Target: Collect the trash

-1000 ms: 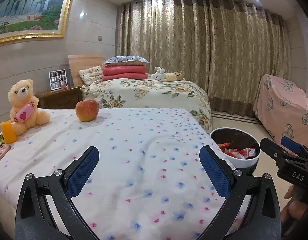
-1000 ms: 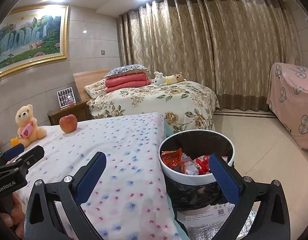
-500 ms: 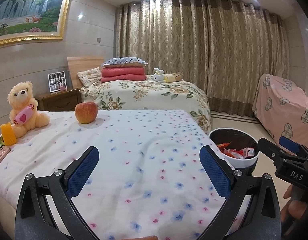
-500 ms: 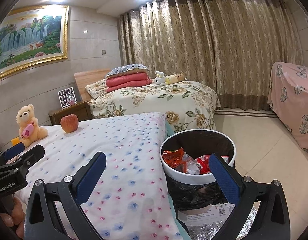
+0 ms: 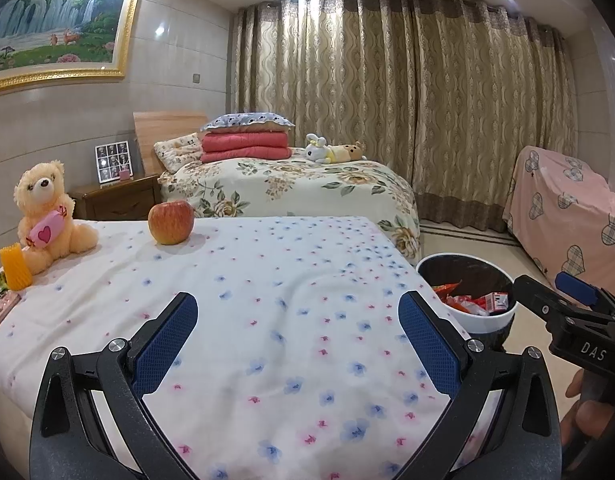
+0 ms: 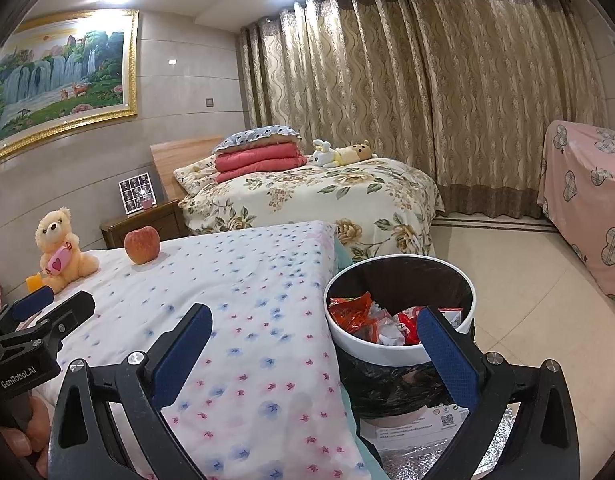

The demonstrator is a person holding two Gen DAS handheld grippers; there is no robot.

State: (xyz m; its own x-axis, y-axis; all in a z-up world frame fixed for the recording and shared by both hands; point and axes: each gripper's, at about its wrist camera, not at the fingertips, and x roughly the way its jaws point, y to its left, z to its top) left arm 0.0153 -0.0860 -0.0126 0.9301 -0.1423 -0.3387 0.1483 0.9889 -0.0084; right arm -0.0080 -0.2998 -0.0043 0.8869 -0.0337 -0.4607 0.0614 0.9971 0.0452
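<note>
Now my view has drifted slightly back from the bed (image 5: 267,280), little else changing. My left gripper (image 5: 297,340) and right gripper (image 6: 315,344) hang released, empty. The trash (image 6: 367,316) sits in the bin (image 6: 399,354) beside the bed; collecting looks finished.

Left gripper (image 5: 297,338) black-framed, blue textured pads (image 5: 163,344), silver screws, right gripper (image 6: 313,354) alike, white lettering

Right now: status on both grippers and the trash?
Left gripper open, empty, over the floral bedspread. Right gripper open, empty. Red wrappers in the trash bin. Nothing in the way.
</note>
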